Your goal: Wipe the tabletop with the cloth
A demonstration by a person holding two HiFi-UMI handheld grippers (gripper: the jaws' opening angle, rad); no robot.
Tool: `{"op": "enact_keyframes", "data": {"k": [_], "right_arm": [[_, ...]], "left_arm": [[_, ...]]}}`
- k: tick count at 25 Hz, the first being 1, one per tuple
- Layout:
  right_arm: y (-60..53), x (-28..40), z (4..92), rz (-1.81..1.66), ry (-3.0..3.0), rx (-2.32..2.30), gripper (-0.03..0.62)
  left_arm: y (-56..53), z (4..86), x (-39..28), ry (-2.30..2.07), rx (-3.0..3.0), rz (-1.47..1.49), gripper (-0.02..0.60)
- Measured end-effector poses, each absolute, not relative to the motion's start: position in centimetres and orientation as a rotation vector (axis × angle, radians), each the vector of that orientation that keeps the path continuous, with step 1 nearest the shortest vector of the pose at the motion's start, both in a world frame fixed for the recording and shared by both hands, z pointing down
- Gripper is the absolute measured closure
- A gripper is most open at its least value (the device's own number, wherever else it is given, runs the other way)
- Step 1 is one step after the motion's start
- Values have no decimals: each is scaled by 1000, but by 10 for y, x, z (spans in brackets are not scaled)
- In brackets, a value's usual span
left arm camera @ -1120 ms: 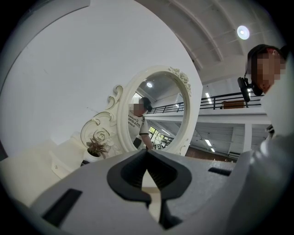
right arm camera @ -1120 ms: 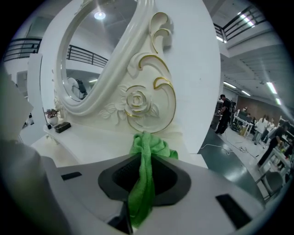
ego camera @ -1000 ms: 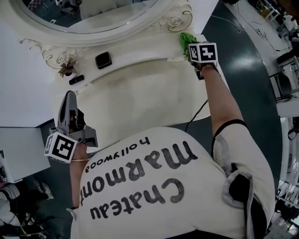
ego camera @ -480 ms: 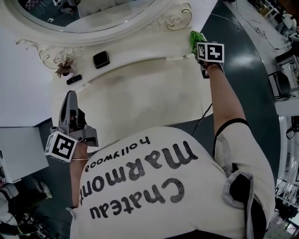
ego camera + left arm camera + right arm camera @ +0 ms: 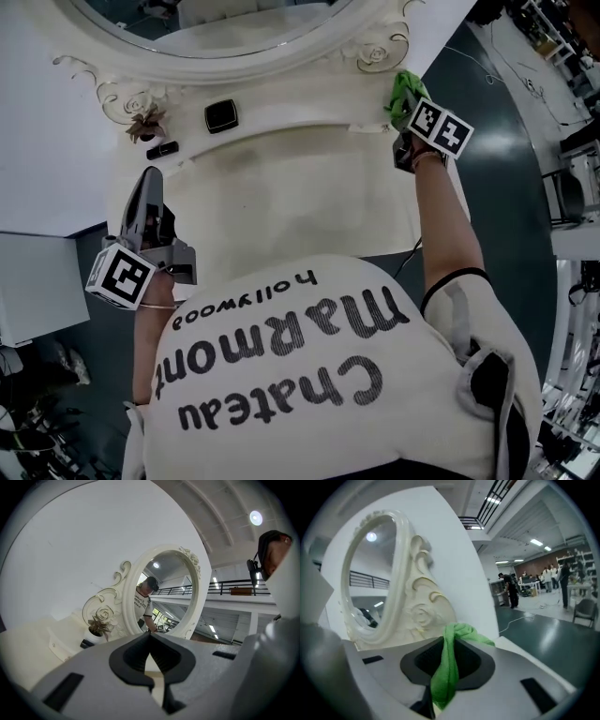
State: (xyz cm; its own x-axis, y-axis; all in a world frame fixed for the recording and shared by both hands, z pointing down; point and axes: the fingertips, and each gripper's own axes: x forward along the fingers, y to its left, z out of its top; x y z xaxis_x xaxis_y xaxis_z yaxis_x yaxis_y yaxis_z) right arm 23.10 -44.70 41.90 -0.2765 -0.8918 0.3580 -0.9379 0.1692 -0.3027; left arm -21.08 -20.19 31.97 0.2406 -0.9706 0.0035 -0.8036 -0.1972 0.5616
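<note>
The green cloth (image 5: pixel 404 89) is bunched at the back right corner of the cream vanity tabletop (image 5: pixel 281 211), against the mirror's carved base. My right gripper (image 5: pixel 402 105) is shut on it, its marker cube covering the jaws from above. In the right gripper view the cloth (image 5: pixel 446 667) hangs pinched between the jaws of the right gripper (image 5: pixel 448 654). My left gripper (image 5: pixel 150 183) hovers at the table's left edge, shut and holding nothing. In the left gripper view the left gripper (image 5: pixel 150 638) points toward the mirror.
An oval mirror (image 5: pixel 216 37) in an ornate frame stands along the back. On the raised ledge lie a black square box (image 5: pixel 221 115), a small black object (image 5: pixel 161 150) and a little dried plant (image 5: pixel 145 122). A cable (image 5: pixel 410 255) hangs off the front right edge.
My right gripper has carried the cloth rightward and back along the ledge to the table's right corner. The left gripper has hardly moved.
</note>
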Motion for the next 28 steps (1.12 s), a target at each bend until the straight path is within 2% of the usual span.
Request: {"op": "enact_keyframes", "data": {"k": [7,14,19,28], "right_arm": [[-400,50,383,778,-2785,1303,507],[-356,-61,401,646,-2822,894,507],[-342,-88,452,393,-2613,744,510],[-348,-75,457,389,-2584,807,513]], "left_arm": [[-209,321,-210,-1620,2079,-488,574],[-199,324,-223,-1666,2041,-505,574],[-190,326,-238,-1709,1993,-529,573],[-193,324,-237,-1671,1987,-620,573]]}}
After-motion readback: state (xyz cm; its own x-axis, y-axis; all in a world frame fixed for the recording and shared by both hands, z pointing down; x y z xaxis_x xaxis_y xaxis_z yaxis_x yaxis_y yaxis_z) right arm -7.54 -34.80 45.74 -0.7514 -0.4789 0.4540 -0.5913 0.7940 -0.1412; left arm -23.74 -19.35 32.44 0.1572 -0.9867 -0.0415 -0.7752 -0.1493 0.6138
